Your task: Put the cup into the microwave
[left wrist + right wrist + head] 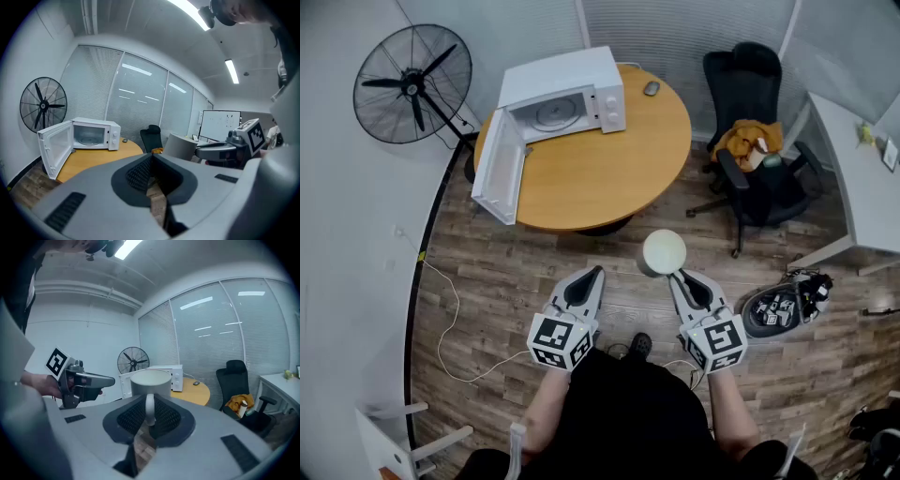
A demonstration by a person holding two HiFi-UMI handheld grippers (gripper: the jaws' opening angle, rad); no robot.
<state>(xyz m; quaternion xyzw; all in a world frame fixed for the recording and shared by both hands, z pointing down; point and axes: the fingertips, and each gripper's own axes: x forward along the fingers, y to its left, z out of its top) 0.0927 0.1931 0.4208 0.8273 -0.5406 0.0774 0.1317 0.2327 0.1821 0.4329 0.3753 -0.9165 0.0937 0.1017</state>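
Microwave point(565, 94) on round table point(609, 173), door point(499, 167) open; fan point(412, 84), chair point(752, 141) flank.

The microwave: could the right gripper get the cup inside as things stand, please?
Probably yes, once carried closer. The microwave door stands wide open, the table before it looks bare, and the right gripper holds the cup by its handle, short of the table.
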